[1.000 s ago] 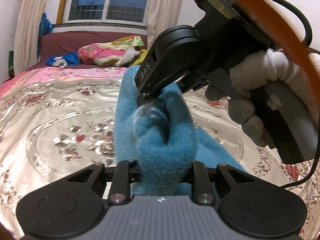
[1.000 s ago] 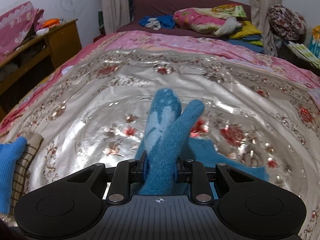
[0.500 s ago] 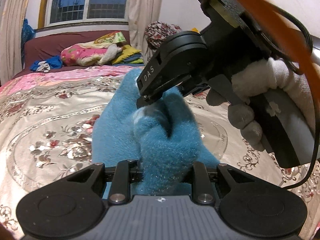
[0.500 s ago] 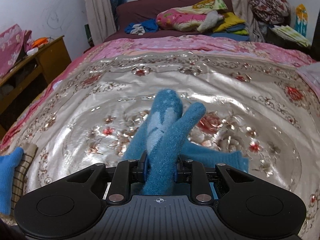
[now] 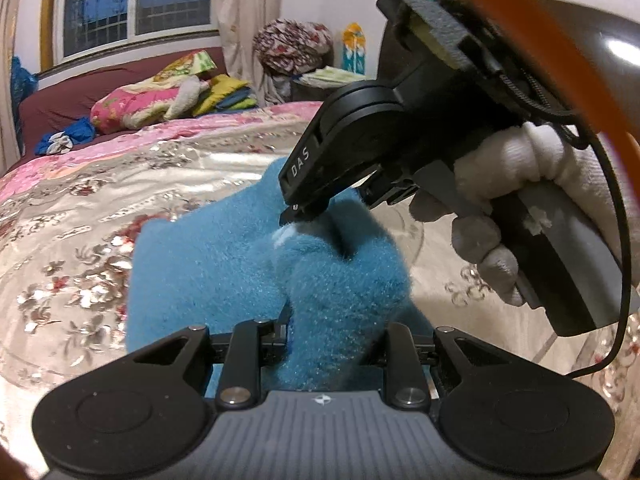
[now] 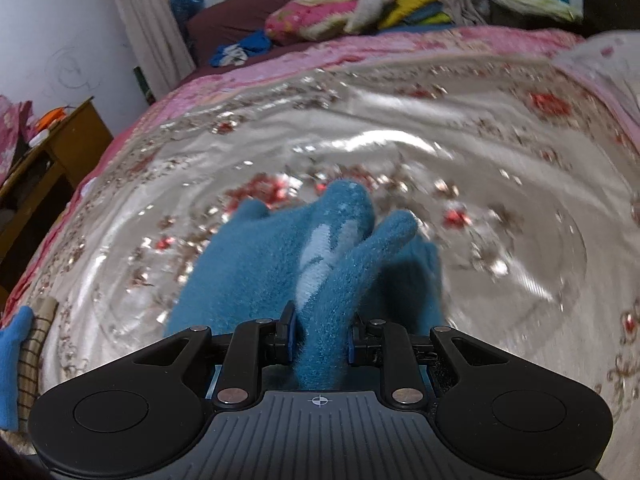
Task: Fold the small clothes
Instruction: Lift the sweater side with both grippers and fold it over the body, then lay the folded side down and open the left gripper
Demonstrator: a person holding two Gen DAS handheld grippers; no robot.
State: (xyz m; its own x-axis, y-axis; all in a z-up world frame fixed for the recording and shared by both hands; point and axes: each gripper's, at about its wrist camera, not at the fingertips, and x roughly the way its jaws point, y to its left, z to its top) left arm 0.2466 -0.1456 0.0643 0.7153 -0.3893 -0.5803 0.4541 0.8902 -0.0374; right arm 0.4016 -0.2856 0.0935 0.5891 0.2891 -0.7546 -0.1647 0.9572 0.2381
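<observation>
A fuzzy teal-blue sock (image 5: 208,264) is held over the silver flowered bedspread (image 5: 72,208). My left gripper (image 5: 332,340) is shut on one bunched end of it. My right gripper (image 6: 320,336) is shut on the other end of the sock (image 6: 320,264), whose tips stick up past the fingers. In the left wrist view the right gripper (image 5: 304,216) comes in from the upper right, held by a white-gloved hand (image 5: 516,184), its tip pinching the sock's top. The fingertips of both grippers are hidden in the fabric.
A small pile of folded items, blue and checked (image 6: 20,364), lies at the bed's left edge. Pillows and bedding (image 5: 160,88) lie at the head under a window. A wooden side table (image 6: 60,148) stands left of the bed.
Both grippers have swung with the sock and dropped closer to the bedspread. More of the sock now spreads out to the left. Both stay shut on it.
</observation>
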